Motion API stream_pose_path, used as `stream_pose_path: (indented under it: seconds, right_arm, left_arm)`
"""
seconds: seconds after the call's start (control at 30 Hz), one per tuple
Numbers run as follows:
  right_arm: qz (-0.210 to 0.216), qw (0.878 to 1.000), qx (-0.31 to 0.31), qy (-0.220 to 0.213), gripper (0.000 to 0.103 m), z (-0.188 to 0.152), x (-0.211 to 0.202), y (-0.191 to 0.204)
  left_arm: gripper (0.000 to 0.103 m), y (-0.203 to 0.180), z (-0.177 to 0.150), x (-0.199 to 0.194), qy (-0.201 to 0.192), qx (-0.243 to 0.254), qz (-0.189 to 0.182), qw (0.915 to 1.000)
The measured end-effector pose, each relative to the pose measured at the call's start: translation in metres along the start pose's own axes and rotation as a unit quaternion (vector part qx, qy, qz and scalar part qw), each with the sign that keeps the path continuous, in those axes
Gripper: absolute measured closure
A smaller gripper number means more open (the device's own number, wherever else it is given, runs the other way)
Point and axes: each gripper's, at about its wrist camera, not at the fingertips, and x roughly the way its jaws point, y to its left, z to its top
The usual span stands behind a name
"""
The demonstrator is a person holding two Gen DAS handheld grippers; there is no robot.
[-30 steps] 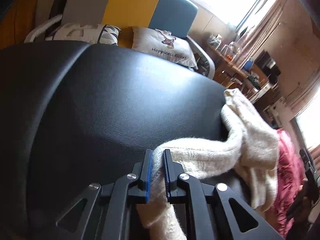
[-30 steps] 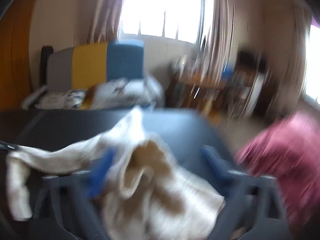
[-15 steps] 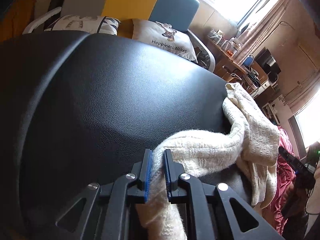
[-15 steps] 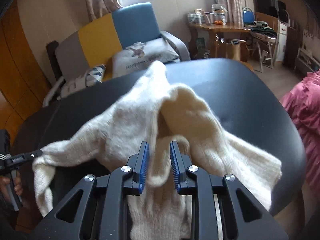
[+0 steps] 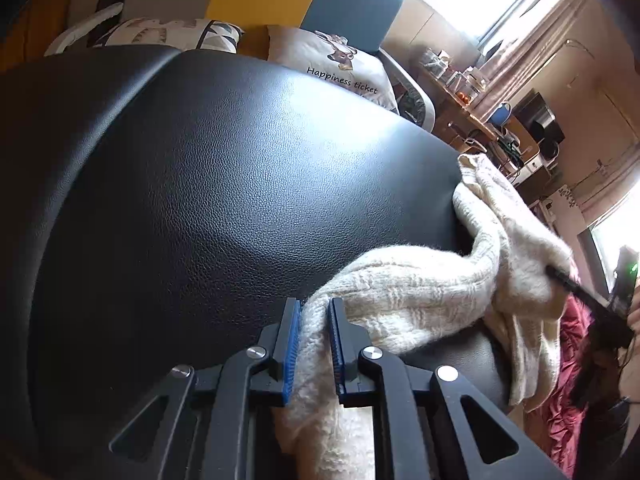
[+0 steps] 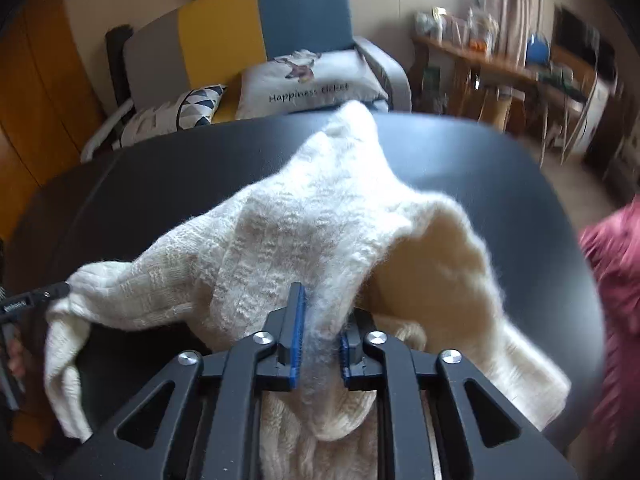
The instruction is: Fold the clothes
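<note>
Two claws clamped on one cream sweater (image 6: 320, 216): left claw (image 5: 314, 344) nearly closed on a rope-like twist of knit, right claw (image 6: 320, 344) likewise pinched on a bunched ridge. Sweater heaped unfolded on the black tabletop (image 5: 208, 184), one part draped off the tabletop edge toward the red cloth (image 5: 568, 380). Risk, judged from this: loose knit stretching or slipping from such narrow bites if pulled apart hard; overhanging part dragging the heap off the tabletop; twisted grip folding in a crooked crease.
</note>
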Motion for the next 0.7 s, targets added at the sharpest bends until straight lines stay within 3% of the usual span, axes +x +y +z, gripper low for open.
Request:
stream_pose_path:
  seconds: [0.03,0.13,0.27,0.4,0.53,0.57,0.63,0.7]
  right_arm:
    - [-0.015,1.0,0.0,-0.01,0.093,0.003,-0.004,-0.003]
    - [-0.116,0.993,0.011,-0.032,0.094,0.015,-0.008,-0.024]
    - [-0.208,0.976,0.067,0.001,0.094,0.019,0.019,-0.077]
    - [-0.198,0.969,0.131,0.066,0.094,-0.003,0.057,-0.119]
    - [-0.168,0.968,0.173,0.072,0.092,-0.022,0.064,-0.128]
    - [-0.144,0.968,0.195,0.067,0.092,-0.024,0.058,-0.132]
    - [-0.124,0.97,0.202,0.049,0.089,-0.03,0.036,-0.127]
    - [-0.109,0.973,0.203,0.03,0.079,-0.035,0.013,-0.121]
  left_arm:
    - [0.087,-0.001,-0.001,0.0,-0.001,0.005,0.006,1.0]
    - [0.087,-0.003,-0.002,-0.002,-0.002,0.014,0.018,0.9997]
    - [0.087,-0.005,-0.006,-0.01,-0.006,0.023,0.03,0.9993]
    - [0.087,-0.002,-0.01,-0.026,-0.014,0.024,0.045,0.9986]
    - [0.088,-0.002,-0.009,-0.06,-0.049,0.023,0.055,0.997]
    - [0.088,-0.005,-0.009,-0.071,-0.062,0.029,0.053,0.9962]
    - [0.088,-0.02,-0.009,-0.086,-0.085,0.059,0.042,0.9937]
    - [0.088,-0.043,-0.016,-0.076,-0.082,0.122,0.043,0.9882]
